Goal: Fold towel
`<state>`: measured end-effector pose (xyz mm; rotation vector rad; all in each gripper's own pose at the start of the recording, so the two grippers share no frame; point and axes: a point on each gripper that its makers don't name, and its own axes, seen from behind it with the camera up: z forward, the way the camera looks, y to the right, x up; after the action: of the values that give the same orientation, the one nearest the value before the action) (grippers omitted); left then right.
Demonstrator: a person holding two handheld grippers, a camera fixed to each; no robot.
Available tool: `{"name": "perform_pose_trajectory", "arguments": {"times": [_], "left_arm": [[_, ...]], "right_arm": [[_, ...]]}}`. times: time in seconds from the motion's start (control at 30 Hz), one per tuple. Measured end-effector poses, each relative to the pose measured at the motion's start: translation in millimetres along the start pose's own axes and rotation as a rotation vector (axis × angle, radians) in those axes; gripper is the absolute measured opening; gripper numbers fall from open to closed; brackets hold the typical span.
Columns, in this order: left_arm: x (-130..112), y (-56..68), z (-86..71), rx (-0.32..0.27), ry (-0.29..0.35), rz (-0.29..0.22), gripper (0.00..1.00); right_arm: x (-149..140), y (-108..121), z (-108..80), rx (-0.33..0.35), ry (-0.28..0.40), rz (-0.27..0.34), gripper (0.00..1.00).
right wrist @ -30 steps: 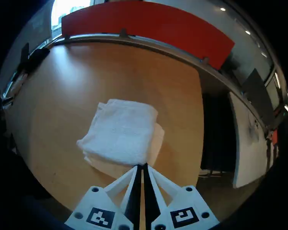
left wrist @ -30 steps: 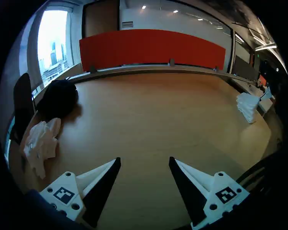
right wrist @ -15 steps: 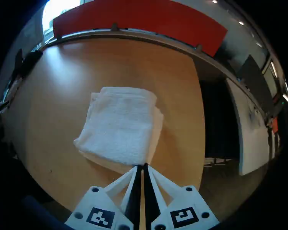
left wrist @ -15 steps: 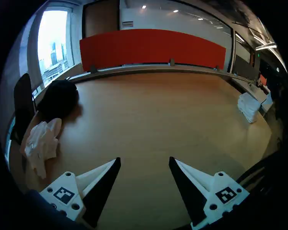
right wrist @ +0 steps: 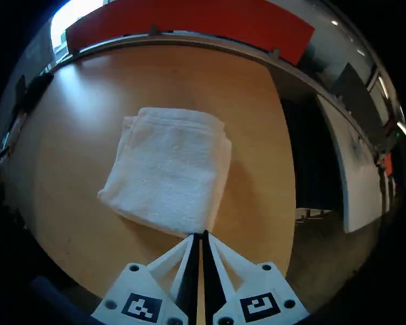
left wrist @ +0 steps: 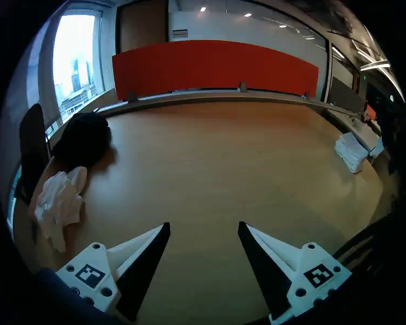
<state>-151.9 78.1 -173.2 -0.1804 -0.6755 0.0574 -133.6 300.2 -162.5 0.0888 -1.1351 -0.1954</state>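
In the left gripper view, a dark chair back point(left wrist: 32, 143) stands at the worktop's point(left wrist: 214, 162) left edge. Beside it on the smooth, tan wood-grain surface lies a crumpled white cloth point(left wrist: 59, 203), limp and creased, and just behind that a rounded black bag point(left wrist: 83, 138) of soft matte fabric. The left hand-held gripper point(left wrist: 203, 244) hovers over the near edge with its two wedge-shaped fingers spread wide apart, black on the inner faces, white plastic outside, and nothing between them. A long, flat red partition point(left wrist: 214, 67) runs along the far edge. At the right edge sits the towel point(left wrist: 352, 153), a small white folded stack.

In the right gripper view the towel point(right wrist: 170, 168) is a thick, nubby terry rectangle folded into layers, with rounded folds along its far side and looser layered edges toward its right side, lying flat on the worktop point(right wrist: 62, 141) toward its right edge. The right hand-held gripper point(right wrist: 201, 254) has its fingers pressed together, tips at the towel's near corner; whether they pinch any cloth cannot be told.
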Motion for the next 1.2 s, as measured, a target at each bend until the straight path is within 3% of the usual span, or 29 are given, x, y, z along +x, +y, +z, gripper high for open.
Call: {"name": "perform_pose_trajectory", "arguments": {"times": [0.97, 1.13, 1.2], "left_arm": [[-4.9, -2.0, -3.7, 0.006, -0.002, -0.007, 0.93], [-4.6, -2.5, -4.0, 0.007, -0.002, -0.008, 0.93], [-4.3, -2.8, -3.9, 0.006, -0.001, -0.008, 0.93]], "right_arm": [[-3.7, 2.2, 5.9, -0.036, -0.028, 0.005, 0.06], [-5.7, 3.2, 4.4, -0.044, -0.032, 0.004, 0.18], [-6.9, 3.5, 3.6, -0.046, -0.033, 0.005, 0.34]]}}
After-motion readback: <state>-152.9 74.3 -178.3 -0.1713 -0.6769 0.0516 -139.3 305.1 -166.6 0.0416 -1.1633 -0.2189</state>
